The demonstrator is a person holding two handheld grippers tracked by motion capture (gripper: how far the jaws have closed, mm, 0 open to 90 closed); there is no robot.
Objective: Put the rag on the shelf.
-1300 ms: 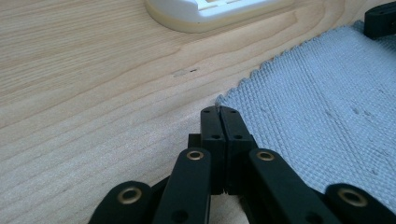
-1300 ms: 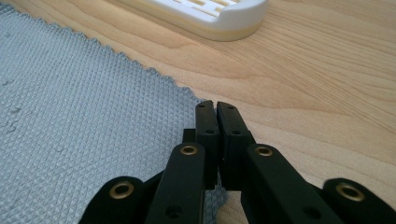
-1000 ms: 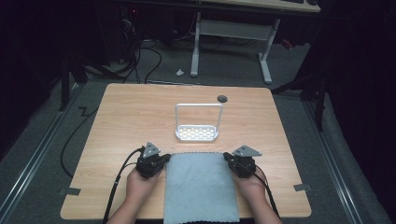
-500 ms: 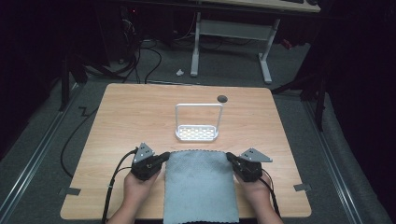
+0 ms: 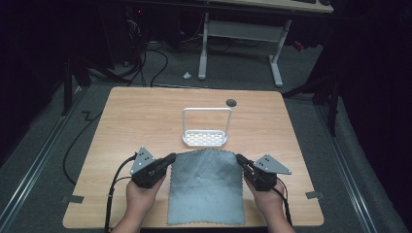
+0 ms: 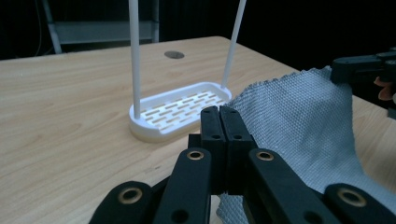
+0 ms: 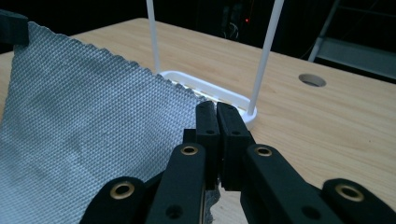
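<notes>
A grey woven cloth (image 5: 206, 187) lies on the wooden table (image 5: 145, 111) at the near edge, with its far edge raised. My left gripper (image 5: 171, 158) is shut on the cloth's far left corner, and my right gripper (image 5: 239, 159) is shut on the far right corner. In the left gripper view the jaws (image 6: 219, 116) press together on the cloth (image 6: 299, 112), which stretches across to the other gripper (image 6: 359, 67). In the right gripper view the jaws (image 7: 216, 114) pinch the cloth (image 7: 84, 116) the same way. A white slotted rack (image 5: 205, 138) with a tall hoop stands just beyond the cloth.
A round hole (image 5: 231, 102) sits in the tabletop behind the rack. Bare wood lies left, right and behind the rack. Beyond the table stand a white desk frame (image 5: 238, 29) and floor cables (image 5: 145, 58). Each gripper's cable trails off the near edge.
Both hands have risen, still shut on the cloth's far corners. The cloth's far edge has lifted off the table and now hangs taut between the two grippers.
</notes>
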